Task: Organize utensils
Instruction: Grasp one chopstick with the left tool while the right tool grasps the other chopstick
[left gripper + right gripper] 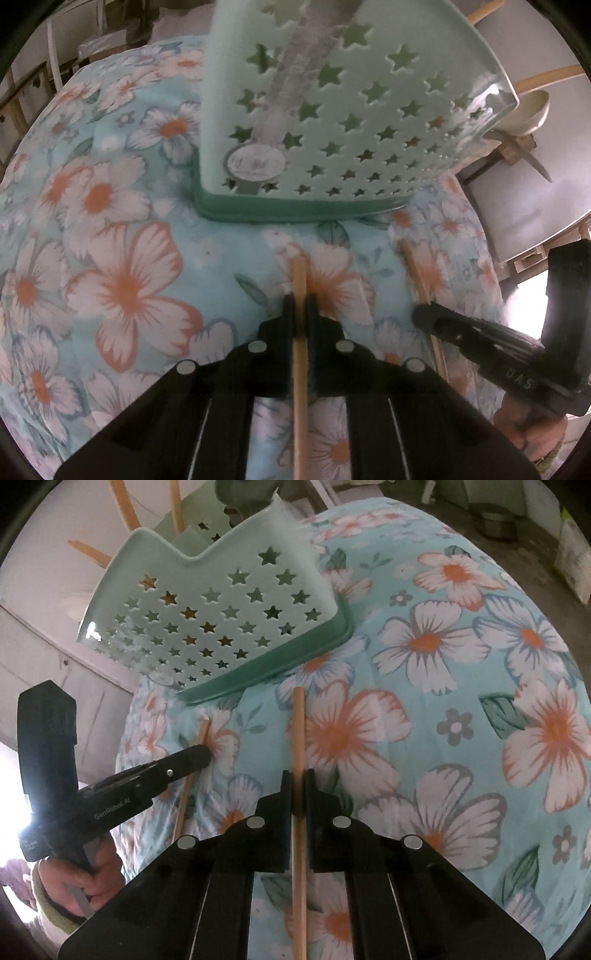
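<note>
My left gripper is shut on a wooden chopstick that points toward the mint green utensil holder with star cut-outs, standing just ahead. My right gripper is shut on a second wooden chopstick, which points at the same holder. Each gripper shows in the other's view: the right one to the right with its chopstick, the left one to the left with its chopstick. Wooden handles stick up out of the holder.
A floral blue cloth covers the table and shows in the right wrist view. A pale ladle and a knife poke out beyond the holder. The table edge drops off near the holder's far side.
</note>
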A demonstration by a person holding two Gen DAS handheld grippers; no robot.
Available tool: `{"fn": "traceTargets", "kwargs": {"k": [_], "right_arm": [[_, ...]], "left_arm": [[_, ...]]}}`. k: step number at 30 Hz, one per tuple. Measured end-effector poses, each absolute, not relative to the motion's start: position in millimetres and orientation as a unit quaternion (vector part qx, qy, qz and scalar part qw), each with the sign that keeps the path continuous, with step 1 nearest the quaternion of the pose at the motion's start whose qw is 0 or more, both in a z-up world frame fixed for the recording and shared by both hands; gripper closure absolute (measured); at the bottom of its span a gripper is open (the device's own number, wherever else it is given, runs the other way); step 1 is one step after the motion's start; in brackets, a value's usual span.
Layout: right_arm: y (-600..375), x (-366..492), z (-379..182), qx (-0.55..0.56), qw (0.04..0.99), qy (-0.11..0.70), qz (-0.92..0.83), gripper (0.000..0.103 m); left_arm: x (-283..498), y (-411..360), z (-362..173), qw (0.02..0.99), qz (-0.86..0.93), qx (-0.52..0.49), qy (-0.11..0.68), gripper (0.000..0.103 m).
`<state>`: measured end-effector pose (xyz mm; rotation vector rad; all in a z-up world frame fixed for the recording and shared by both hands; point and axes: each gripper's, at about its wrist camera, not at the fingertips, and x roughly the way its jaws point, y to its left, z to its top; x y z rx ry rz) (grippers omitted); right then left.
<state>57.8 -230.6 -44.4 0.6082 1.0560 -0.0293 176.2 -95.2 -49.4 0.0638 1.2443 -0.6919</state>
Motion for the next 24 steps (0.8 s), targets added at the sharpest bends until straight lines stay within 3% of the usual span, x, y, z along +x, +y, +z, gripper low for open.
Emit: {"fn": "traceTargets", "kwargs": {"k": [9,13,18,23,24], "right_arm": [[-213.5,39.4,-29.7,0.265,0.818,0.51,0.036,0.093],[-213.2,37.9,-22.9,0.262,0.825,0.499,0.037,0.07],[-222.8,35.5,-20.1,0.271,0.827,0.492,0.032,0.062],[-225.5,35.6,-27.3,0.268,0.82,0.504,0.043,0.061],[-223.8,37.6,-29.2,0.267,0.818,0.508,0.048,0.067]], "left_arm": [[154.0,-52.4,-44.8,0.759,-0.296,0.013,0.58,0.097],[154.9,-41.0,-41.7,0.751,-0.302,-0.016,0.587,0.096],[151.9,-29.4,-33.6,0.747,-0.317,-0.019,0.584,0.078],[148.1,-34.4,-36.9,0.74,-0.32,-0.004,0.592,0.073],[147.6,-38.9,-38.6,0.74,-0.319,0.0,0.593,0.073]]}}
